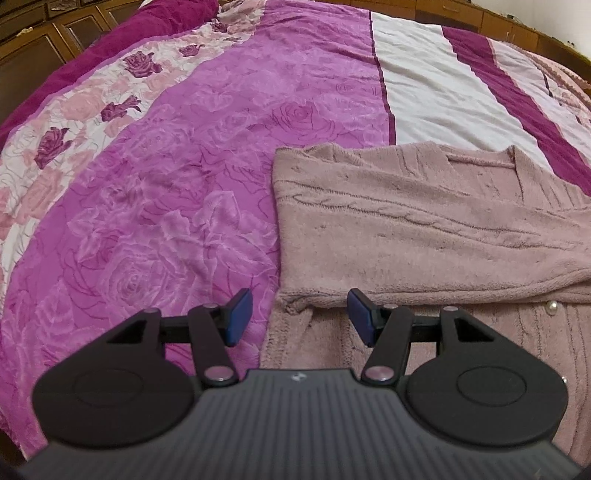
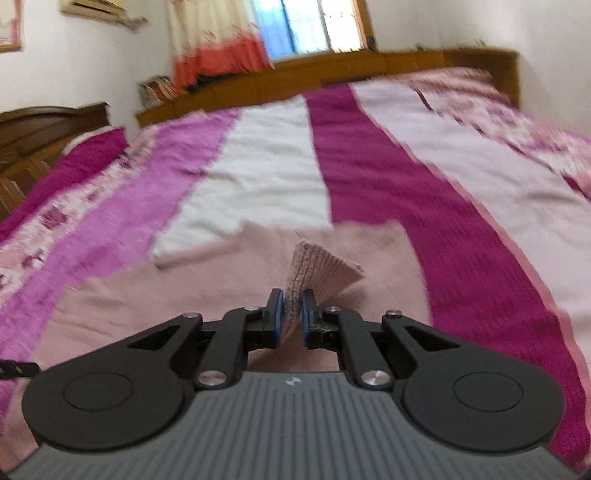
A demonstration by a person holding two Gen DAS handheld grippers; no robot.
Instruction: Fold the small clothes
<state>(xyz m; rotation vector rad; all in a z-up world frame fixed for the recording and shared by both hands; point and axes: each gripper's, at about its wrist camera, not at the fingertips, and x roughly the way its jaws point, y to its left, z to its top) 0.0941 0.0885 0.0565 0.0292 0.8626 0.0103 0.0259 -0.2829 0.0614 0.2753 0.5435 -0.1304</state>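
Note:
A dusty-pink knitted cardigan (image 1: 424, 229) lies flat on the bed, one sleeve folded across its front, with pearl buttons at the right. In the left wrist view my left gripper (image 1: 300, 317) hovers open above the sleeve's cuff end, nothing between its blue pads. In the right wrist view my right gripper (image 2: 292, 320) is shut on a ribbed cuff (image 2: 321, 271) of the cardigan (image 2: 177, 291), which sticks up between the pads. The background there is blurred by motion.
The bed wears a cover (image 1: 177, 177) in magenta, pink rose print and white stripes. Dark wooden cabinets (image 1: 48, 33) stand behind it. A wooden footboard (image 2: 369, 70), a curtain (image 2: 218, 40) and a window (image 2: 306, 22) lie beyond the bed.

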